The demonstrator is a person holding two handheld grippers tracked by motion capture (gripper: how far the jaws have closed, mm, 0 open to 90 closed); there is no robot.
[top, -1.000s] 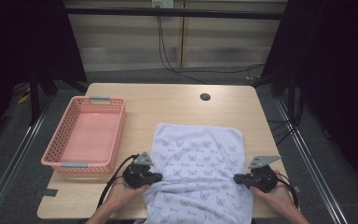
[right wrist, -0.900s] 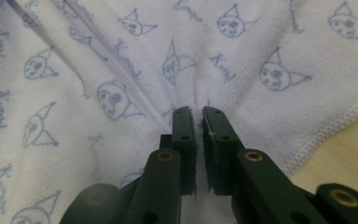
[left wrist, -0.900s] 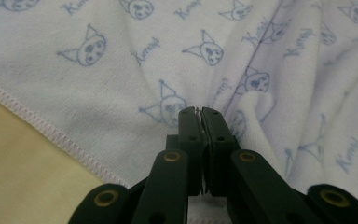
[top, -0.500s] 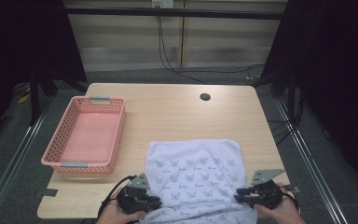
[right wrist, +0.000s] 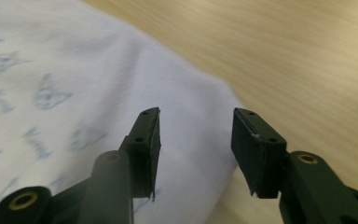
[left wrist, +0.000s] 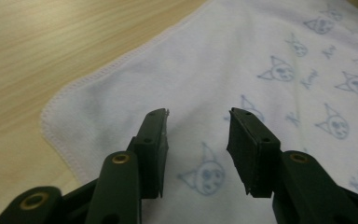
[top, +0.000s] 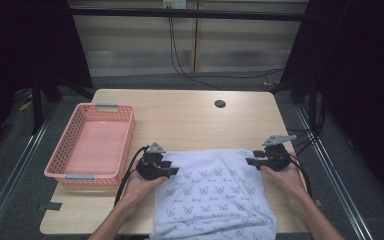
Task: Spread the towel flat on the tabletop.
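Pink basket (top: 91, 145) is sitting at the table's (top: 180, 115) 9 o'clock side, long axis running toward 12; it is holding nothing, just bare perforated floor and walls, grey handle tabs on both short ends.

Left gripper (top: 166, 168) is hovering just right of the basket, at the cloth's far-left corner, a hand (top: 139, 184) gripping it from 6 o'clock. In the left gripper view its jaws are standing well apart with nothing between them, the stitched corner hem lying under and just ahead.

White cloth (top: 212, 200), printed with small blue cat faces, is lying flat across the table's 6 o'clock area, near edge spilling over the table lip toward the person. Judging by the soft drape and thin hem: light, limp, no stiffness, likely sliding easily on the wood, not fragile. Best hold looks like the two far corners, pinching the hem so a single layer is coming up.

Right gripper (top: 256, 160) is sitting at the cloth's far-right corner, roughly 4 o'clock on the table. In the right gripper view its jaws are gaping too, gripping nothing, the rounded cloth edge lying below them.
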